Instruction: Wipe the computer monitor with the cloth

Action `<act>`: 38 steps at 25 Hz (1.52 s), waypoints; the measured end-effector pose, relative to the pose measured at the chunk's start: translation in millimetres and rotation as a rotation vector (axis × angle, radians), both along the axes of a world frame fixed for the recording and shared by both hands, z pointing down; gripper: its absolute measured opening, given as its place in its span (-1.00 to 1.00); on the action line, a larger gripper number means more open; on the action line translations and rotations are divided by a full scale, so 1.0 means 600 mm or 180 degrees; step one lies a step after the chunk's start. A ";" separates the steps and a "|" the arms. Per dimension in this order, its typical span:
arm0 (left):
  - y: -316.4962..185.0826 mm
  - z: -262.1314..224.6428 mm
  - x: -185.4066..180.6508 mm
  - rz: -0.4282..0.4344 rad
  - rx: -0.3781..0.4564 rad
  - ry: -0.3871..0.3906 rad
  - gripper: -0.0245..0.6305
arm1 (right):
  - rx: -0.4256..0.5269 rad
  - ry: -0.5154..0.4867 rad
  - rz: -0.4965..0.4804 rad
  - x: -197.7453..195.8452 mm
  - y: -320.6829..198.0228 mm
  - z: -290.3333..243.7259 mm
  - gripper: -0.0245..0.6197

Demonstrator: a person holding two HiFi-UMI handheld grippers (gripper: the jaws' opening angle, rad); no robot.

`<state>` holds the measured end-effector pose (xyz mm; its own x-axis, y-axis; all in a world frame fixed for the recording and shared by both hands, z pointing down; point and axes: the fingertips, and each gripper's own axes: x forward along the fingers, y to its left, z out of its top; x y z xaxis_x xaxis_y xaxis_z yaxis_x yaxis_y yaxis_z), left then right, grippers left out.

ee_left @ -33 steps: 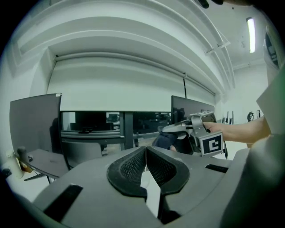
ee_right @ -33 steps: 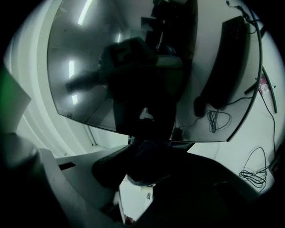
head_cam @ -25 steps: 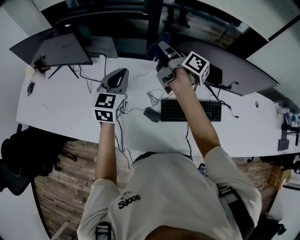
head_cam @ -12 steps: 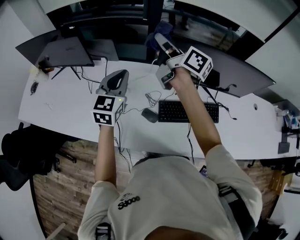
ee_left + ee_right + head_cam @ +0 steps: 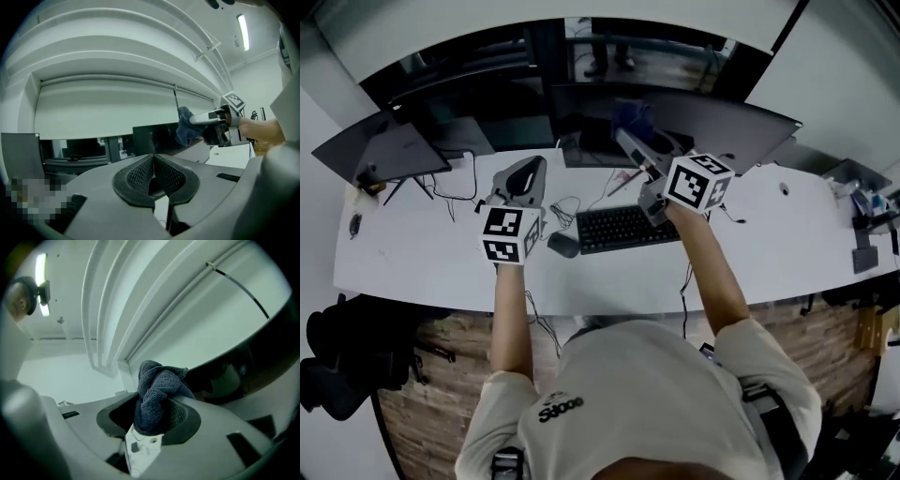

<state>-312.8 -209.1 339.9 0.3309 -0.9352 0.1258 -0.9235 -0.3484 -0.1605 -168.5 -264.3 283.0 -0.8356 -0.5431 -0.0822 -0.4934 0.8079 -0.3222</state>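
- Currently, the right gripper (image 5: 154, 418) pinches a bunched dark cloth (image 5: 158, 385) between its jaws, raised by the top edge of the wide monitor (image 5: 722, 122) (whether cloth meets screen, I cannot tell).
- The left gripper (image 5: 153, 174) has its jaws pressed together on nothing and hovers above the desk (image 5: 412, 253), left of the keyboard (image 5: 623, 228).
- Only a small wad sticks out, so a steep approach could let the hard jaw tips scrape the screen.
- Pushing hard so high up could tilt or swivel the monitor, since nothing braces it.
- A weak pinch could let the cloth slip out mid-stroke and fall towards the keyboard.
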 end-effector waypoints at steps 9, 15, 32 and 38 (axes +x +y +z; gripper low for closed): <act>-0.021 -0.027 0.226 0.0325 0.0126 -0.0243 -0.86 | 0.0537 0.1286 0.0922 0.306 0.036 0.037 -0.52; 0.000 -0.048 0.321 0.0476 0.0277 -0.0379 -0.86 | 0.0630 0.1554 0.1288 0.432 0.070 0.024 -0.52; 0.078 -0.118 0.369 0.0414 0.0500 -0.0493 -0.86 | 0.1037 0.1707 0.1173 0.470 0.154 -0.030 -0.53; 0.084 -0.117 0.378 0.0437 0.0483 -0.0524 -0.86 | 0.1068 0.1679 0.1130 0.458 0.160 -0.031 -0.53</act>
<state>-86.2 -158.8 269.9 0.4426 -0.8953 0.0500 -0.8265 -0.4290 -0.3646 106.3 -168.4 264.7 -0.5878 -0.8057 0.0736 -0.7662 0.5836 0.2691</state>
